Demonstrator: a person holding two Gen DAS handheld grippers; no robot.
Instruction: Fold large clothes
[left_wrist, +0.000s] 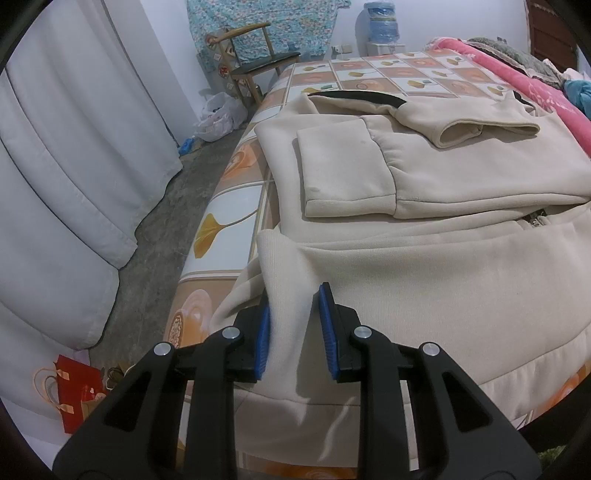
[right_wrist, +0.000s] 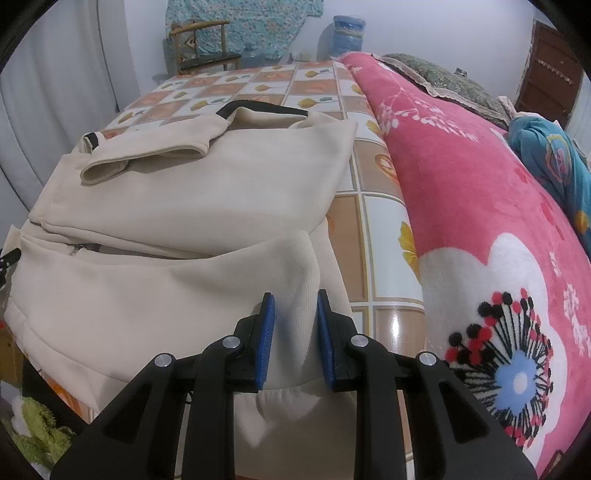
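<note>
Currently, no legible brand, label or writing appears in either view.

Left wrist view: the left gripper (left_wrist: 295, 325) has its 2 blue pads (left_wrist: 263, 343) set narrow, clamped on a raised ridge of the cream sweatshirt (left_wrist: 424, 288) at its near left hem corner. The sweatshirt lies on the bed (left_wrist: 229, 206), which carries a tile-pattern cover with orange and yellow motifs. Both sleeves are folded across the body, and 1 cuff (left_wrist: 461, 134) lies open near the far edge; a dark collar band (left_wrist: 365, 96) shows beyond it. Containers: a blue water bottle (left_wrist: 382, 22) stands inverted on a white dispenser by the far wall; its contents cannot be determined. A white plastic bag (left_wrist: 219, 114) sits on the floor beside a wooden chair (left_wrist: 255, 62). A red gift bag (left_wrist: 79, 391) stands on the floor near the white curtain (left_wrist: 74, 166); its contents are not visible.

Right wrist view: the right gripper (right_wrist: 293, 328) has its pads narrow, gripping a bunched fold of the same sweatshirt at the near right hem corner. A pink floral blanket (right_wrist: 461, 206) lies just beside the garment on the right. A green plush item (right_wrist: 37, 424) is at the lower left.
</note>
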